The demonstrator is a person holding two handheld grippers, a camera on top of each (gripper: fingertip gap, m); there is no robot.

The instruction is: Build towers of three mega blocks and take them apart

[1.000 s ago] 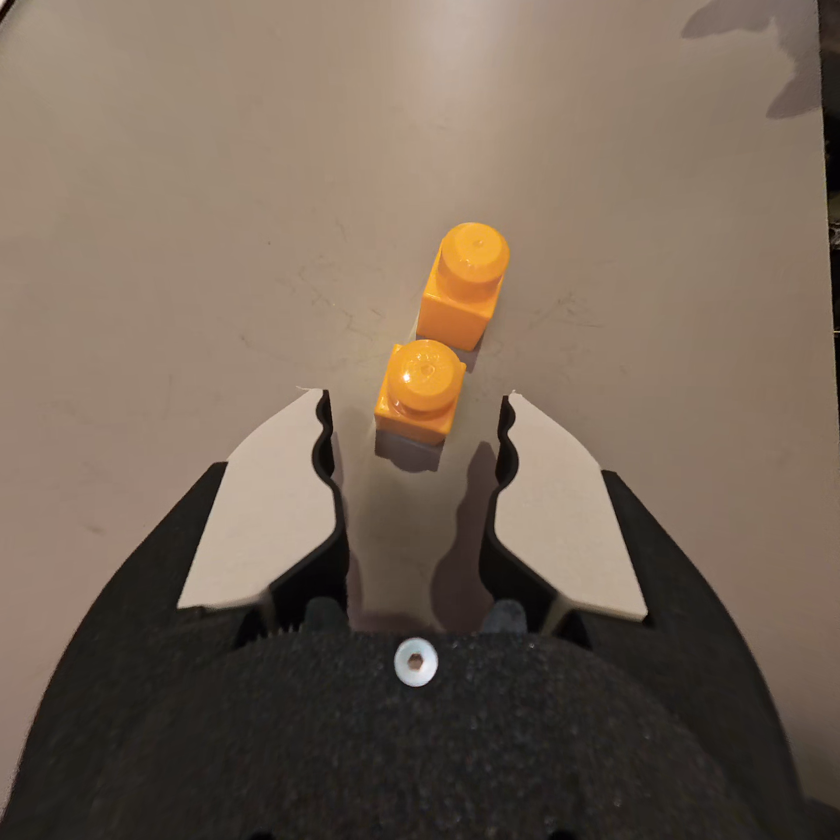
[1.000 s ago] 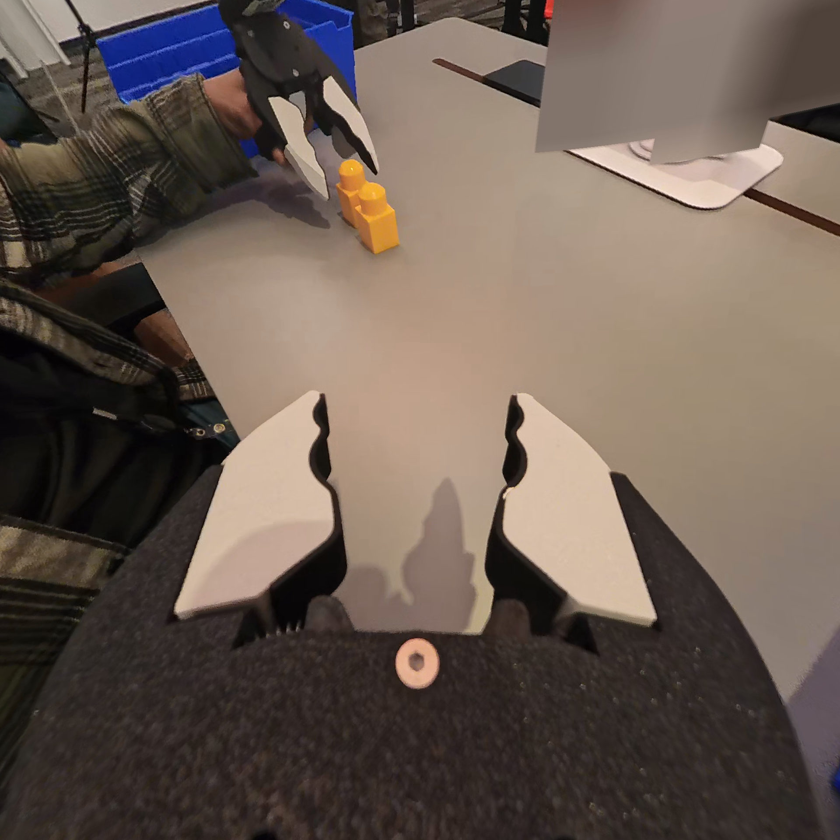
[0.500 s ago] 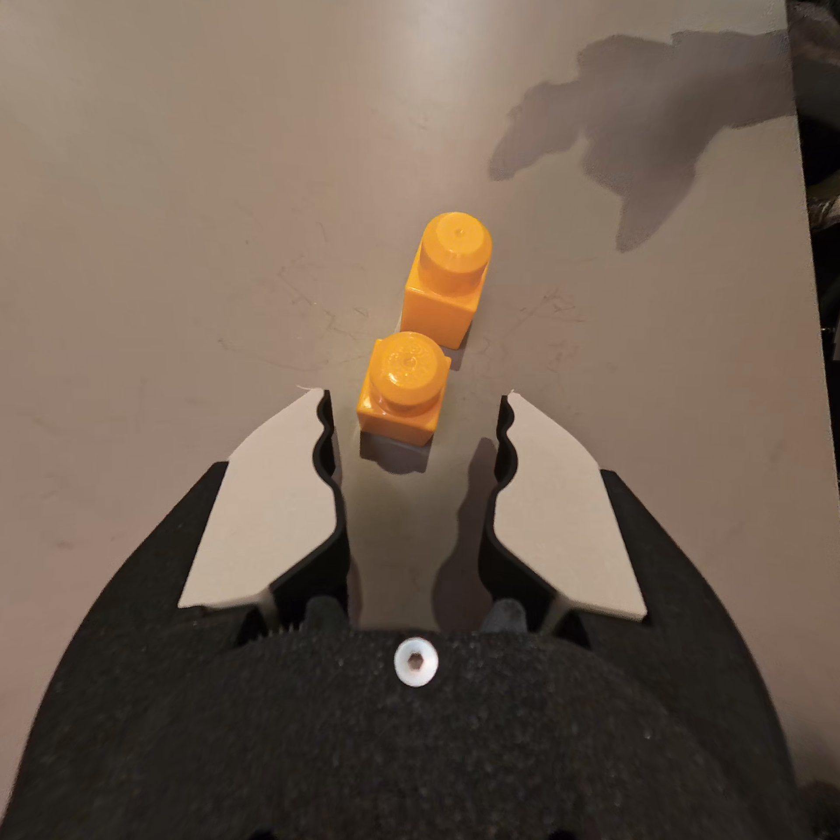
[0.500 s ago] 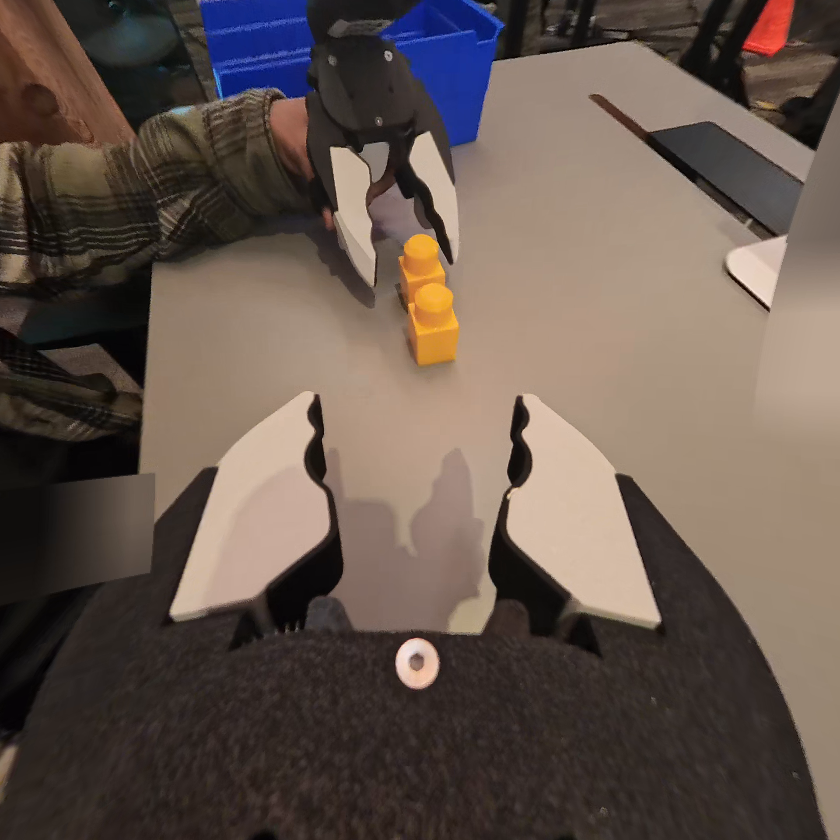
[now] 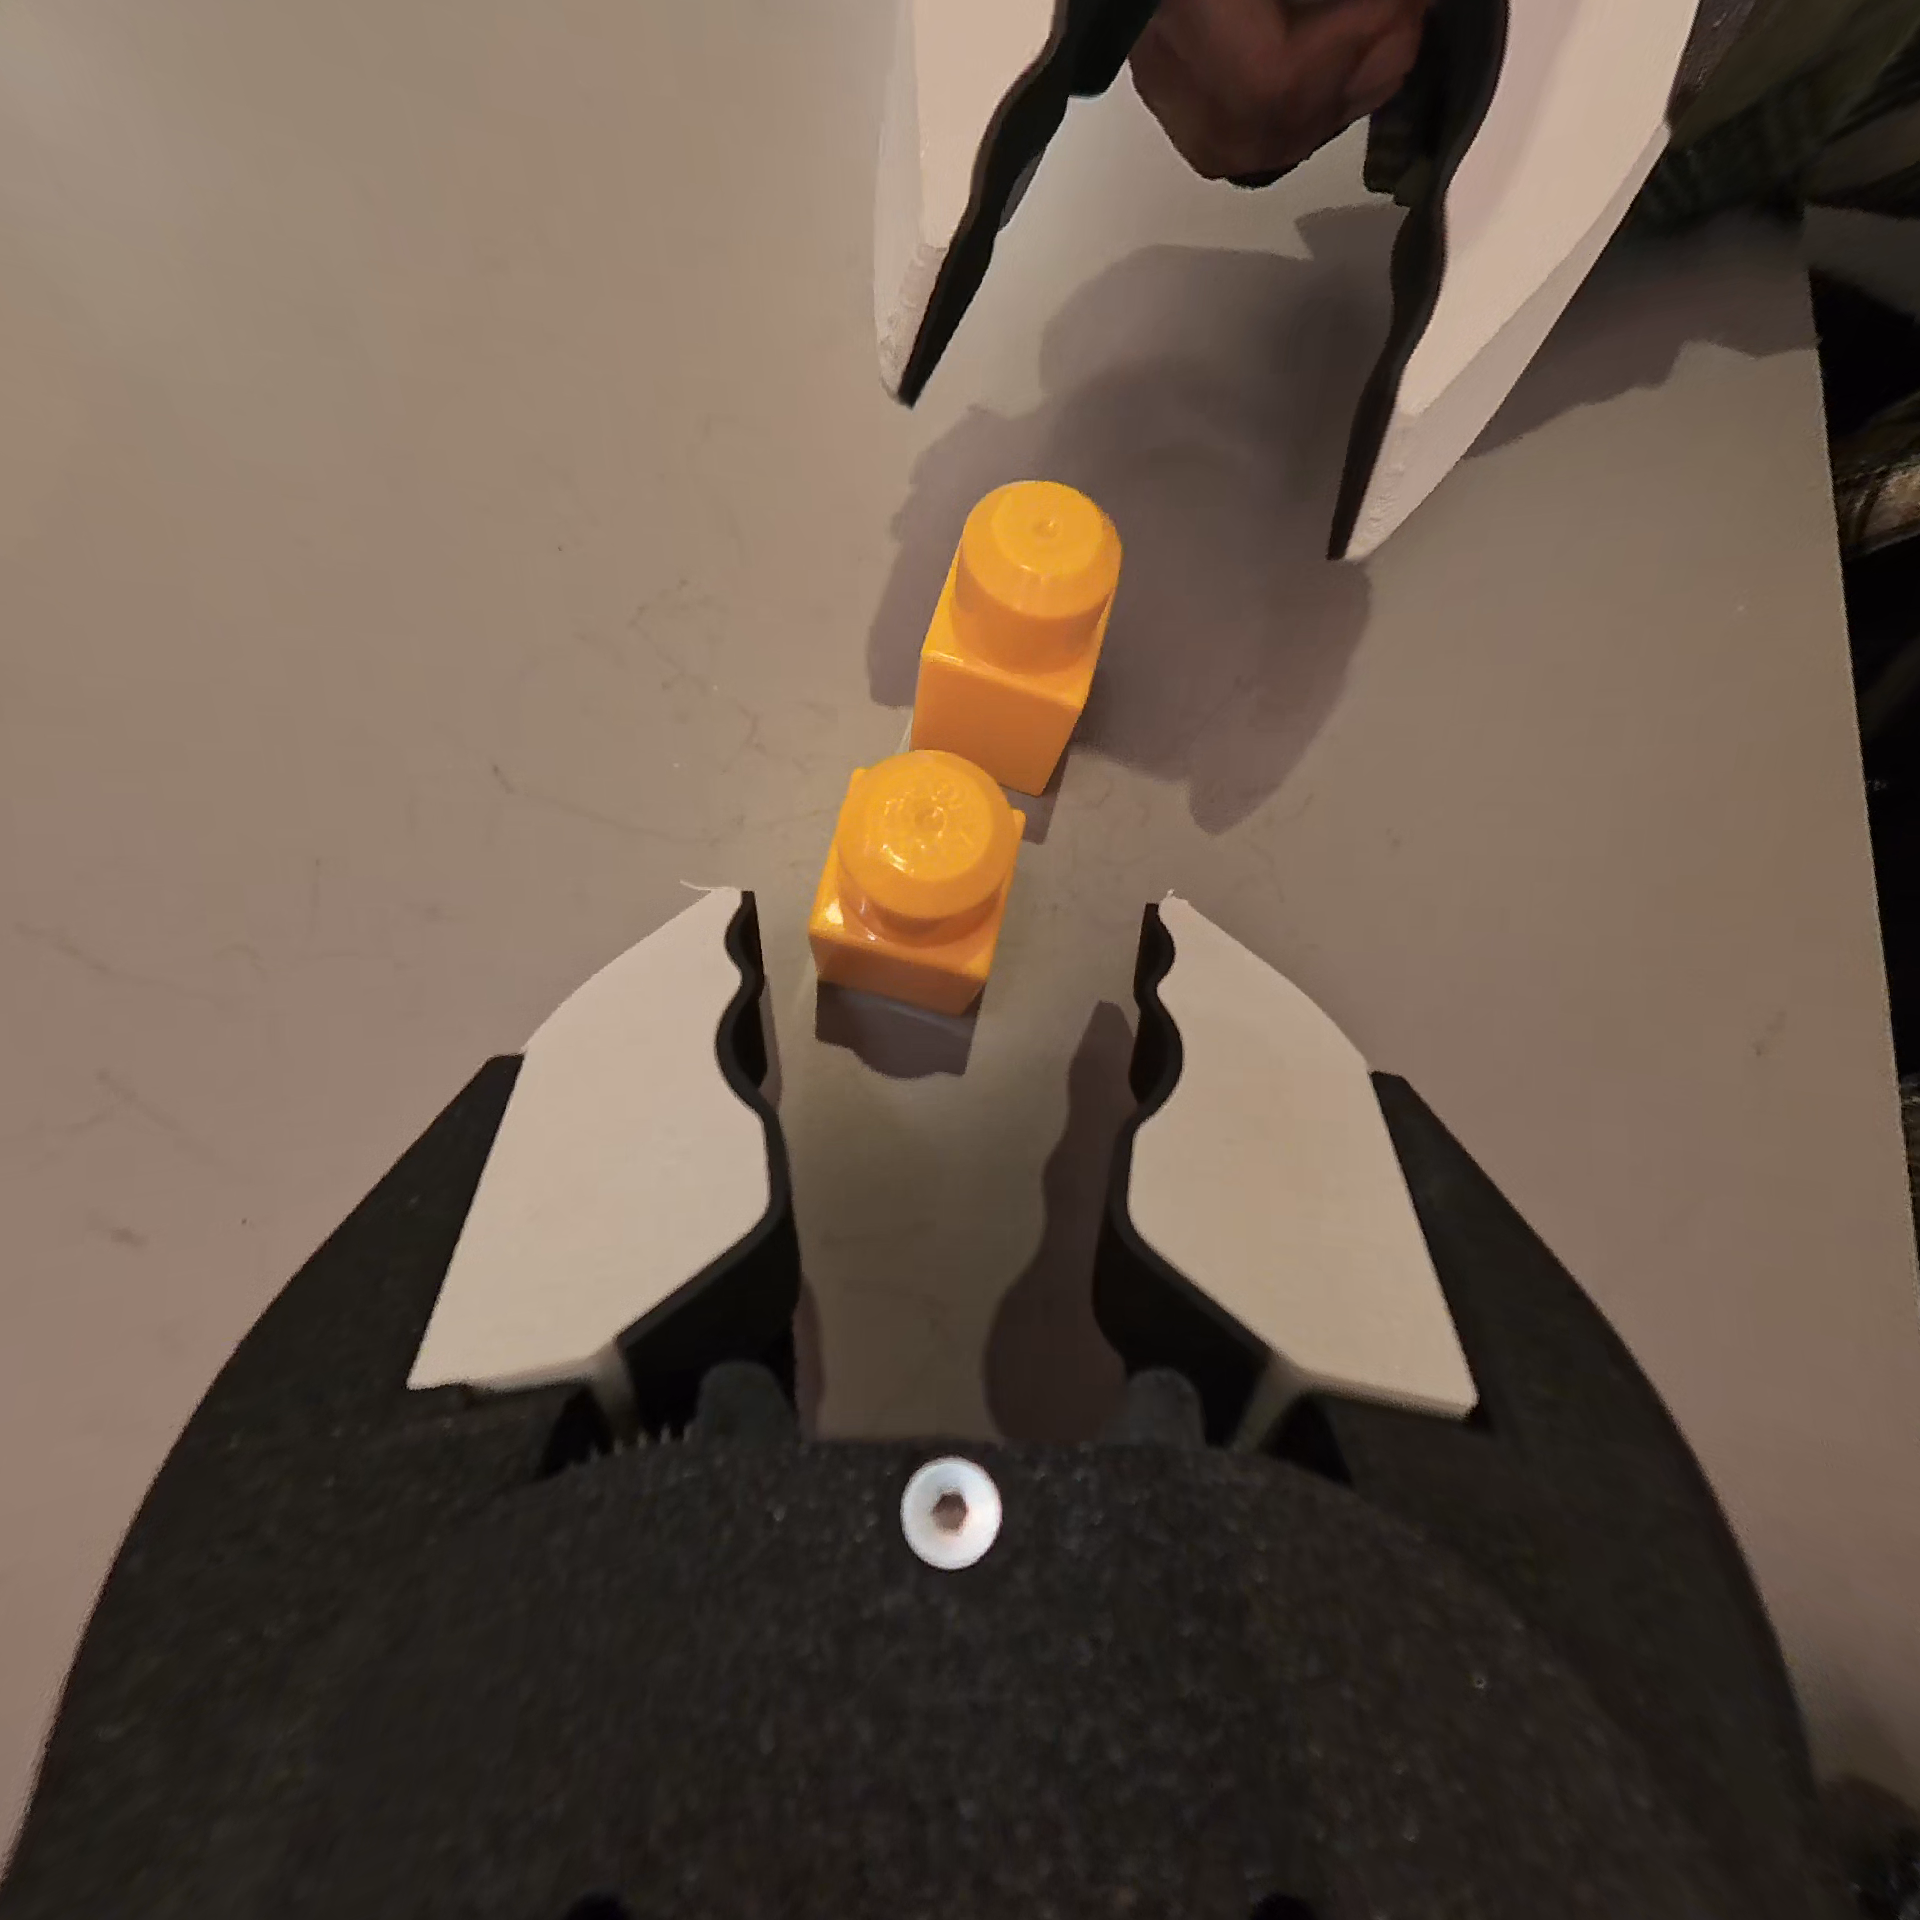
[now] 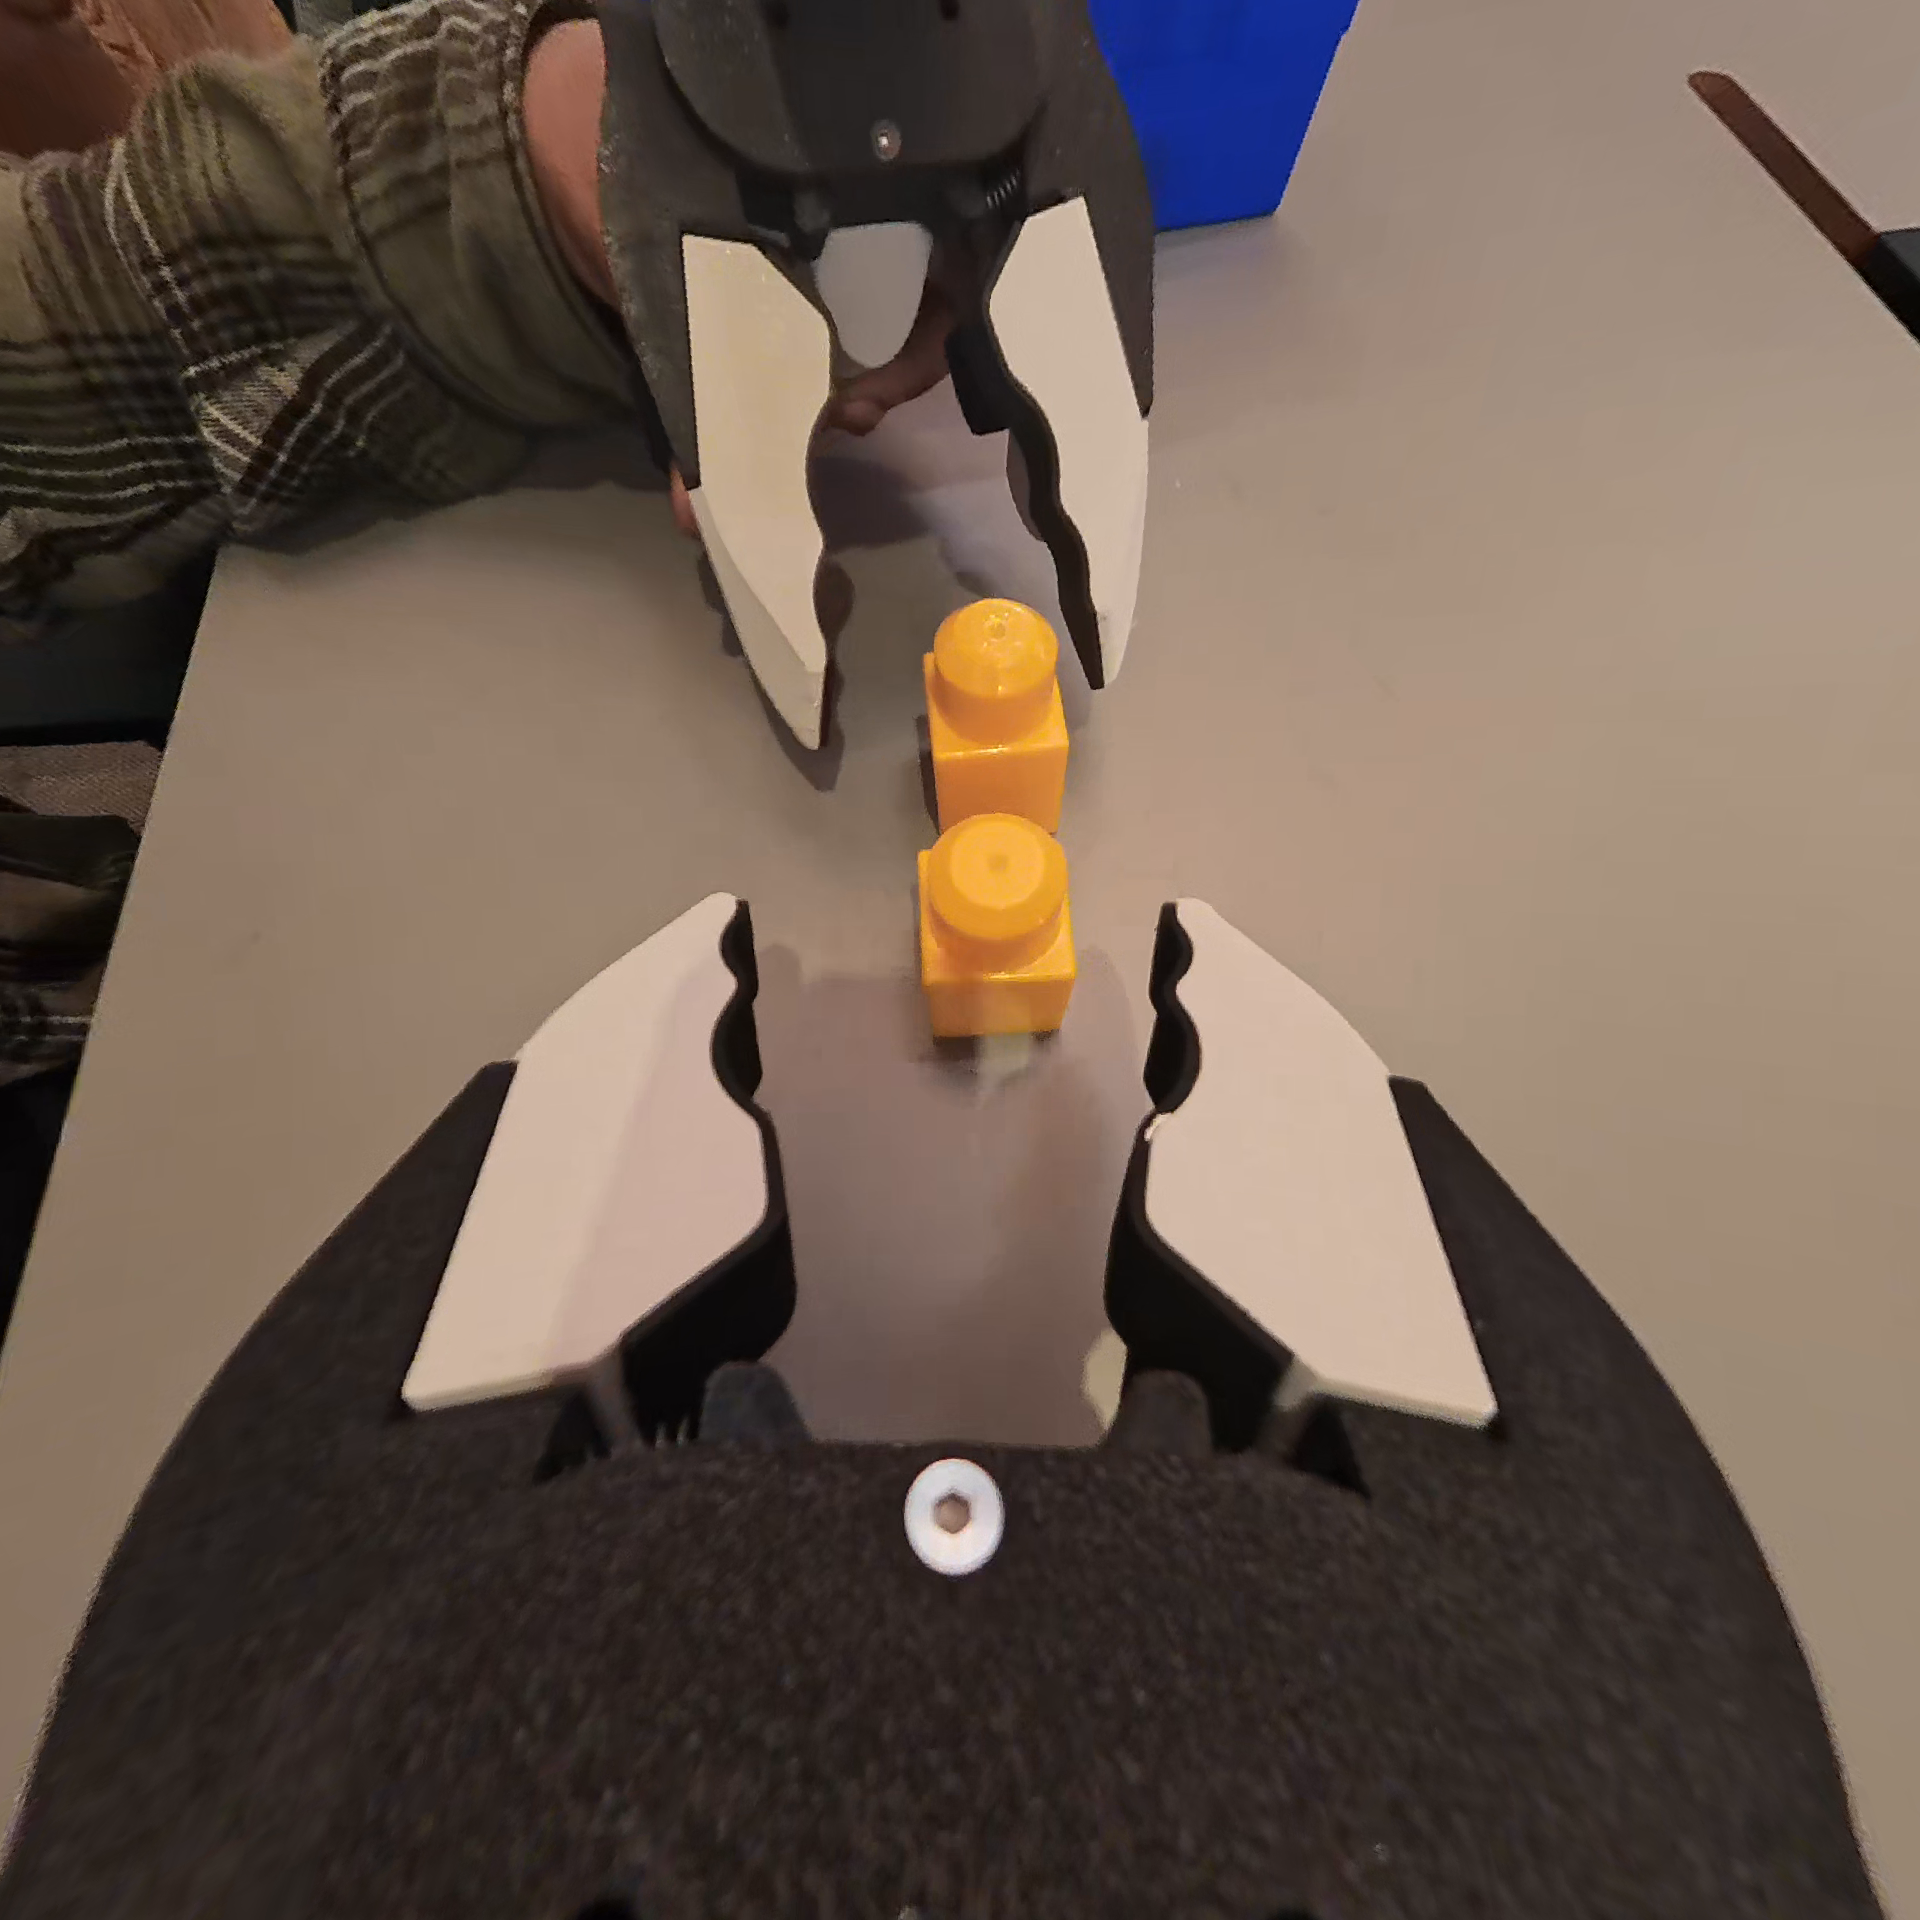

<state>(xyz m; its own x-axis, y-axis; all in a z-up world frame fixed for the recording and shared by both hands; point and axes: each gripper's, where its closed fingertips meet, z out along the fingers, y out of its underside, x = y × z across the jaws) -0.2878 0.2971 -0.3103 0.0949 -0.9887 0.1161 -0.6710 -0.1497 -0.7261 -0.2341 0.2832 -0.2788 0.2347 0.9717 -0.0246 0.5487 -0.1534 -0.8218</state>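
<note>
Two orange mega blocks stand upright side by side on the grey table [image 5: 364,520]. One block [image 5: 914,894] sits just at the tips of my left gripper [image 5: 951,914], which is open and empty. It is the farther block in the right wrist view [image 6: 995,717]. The other block [image 5: 1013,665] sits just ahead of my right gripper [image 6: 951,914], also open and empty, where it is the nearer block [image 6: 992,935]. The grippers face each other across the blocks. The right gripper [image 5: 1127,473] shows at the top of the left wrist view; the left gripper [image 6: 954,707] shows beyond the blocks.
A blue bin [image 6: 1216,104] stands behind the left gripper at the table's far end. A person's plaid sleeve [image 6: 208,291] rests at the table's left edge. A dark strip [image 6: 1787,156] lies far right. The table edge [image 5: 1829,727] runs close to the blocks. The grippers' ends are close to 7 centimetres from one another.
My right gripper has moved in close to the blocks from the opposite side and now shows in the left wrist view. My left gripper has barely moved. Both stayed open.
</note>
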